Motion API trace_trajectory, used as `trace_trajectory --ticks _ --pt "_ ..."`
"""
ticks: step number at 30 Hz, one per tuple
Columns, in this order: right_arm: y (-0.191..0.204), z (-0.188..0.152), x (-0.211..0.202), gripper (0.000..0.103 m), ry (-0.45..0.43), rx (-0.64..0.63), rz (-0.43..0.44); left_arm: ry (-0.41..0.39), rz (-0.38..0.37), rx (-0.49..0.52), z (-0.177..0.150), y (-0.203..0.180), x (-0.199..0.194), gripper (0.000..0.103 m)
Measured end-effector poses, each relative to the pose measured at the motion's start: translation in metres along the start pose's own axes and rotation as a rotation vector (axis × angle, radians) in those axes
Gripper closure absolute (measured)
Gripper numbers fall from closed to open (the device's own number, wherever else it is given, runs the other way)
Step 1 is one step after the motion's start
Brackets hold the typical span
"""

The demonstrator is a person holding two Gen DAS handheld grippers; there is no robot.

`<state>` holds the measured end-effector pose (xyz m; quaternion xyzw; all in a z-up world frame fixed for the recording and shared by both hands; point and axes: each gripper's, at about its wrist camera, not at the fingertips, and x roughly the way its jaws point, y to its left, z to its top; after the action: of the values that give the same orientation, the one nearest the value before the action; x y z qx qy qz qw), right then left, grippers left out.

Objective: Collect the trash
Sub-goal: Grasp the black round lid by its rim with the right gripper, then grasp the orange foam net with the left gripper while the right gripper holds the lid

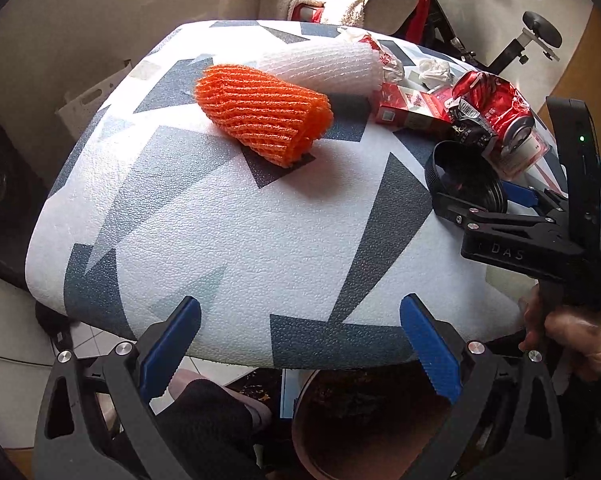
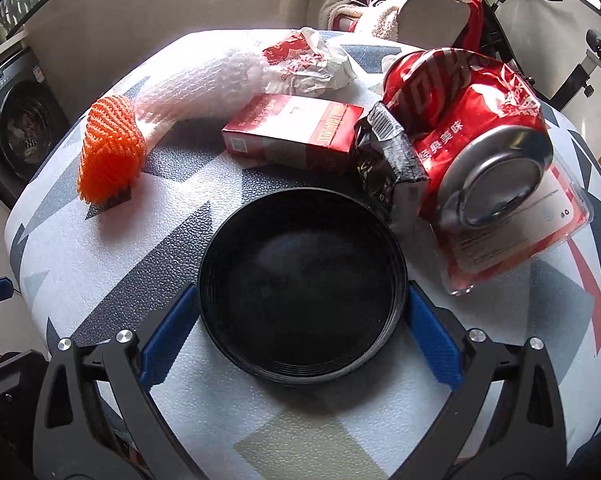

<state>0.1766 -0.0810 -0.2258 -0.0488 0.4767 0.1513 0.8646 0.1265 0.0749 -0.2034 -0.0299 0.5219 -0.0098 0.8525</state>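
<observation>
Trash lies on a round table with a grey-and-white patterned cover. A black round lid sits between the blue fingers of my right gripper, which is open and straddles it. Behind the lid are a crushed red can, a black wrapper, a red box, a crumpled red-and-white paper and a clear plastic pack. An orange foam net and a white foam net lie further left. My left gripper hangs open and empty at the table's near edge.
A brown round bin stands below the table's near edge, beside a foot in a slipper. A chair piled with clothes is behind the table. A washing machine stands at the left. A hand holds the right gripper's handle.
</observation>
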Motion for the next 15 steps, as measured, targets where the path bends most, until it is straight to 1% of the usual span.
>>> trace_trajectory --ticks 3,7,10,13,15 --pt "0.001 0.0 0.0 0.011 -0.01 -0.021 0.003 -0.003 -0.012 -0.032 -0.001 0.006 -0.001 0.006" --pt "0.0 -0.006 -0.01 0.011 -0.016 -0.025 0.057 -0.02 -0.021 -0.049 0.0 0.01 -0.002 0.006" --pt "0.003 -0.01 -0.023 0.011 -0.035 -0.048 0.074 -0.04 -0.031 -0.051 0.003 0.01 -0.005 0.006" --pt "0.004 -0.014 -0.037 0.011 -0.058 -0.057 0.077 -0.042 -0.069 -0.072 0.013 0.014 -0.005 0.006" --pt "0.002 -0.017 -0.045 0.011 -0.072 -0.042 0.085 -0.053 -0.099 -0.11 0.025 0.02 -0.005 0.006"
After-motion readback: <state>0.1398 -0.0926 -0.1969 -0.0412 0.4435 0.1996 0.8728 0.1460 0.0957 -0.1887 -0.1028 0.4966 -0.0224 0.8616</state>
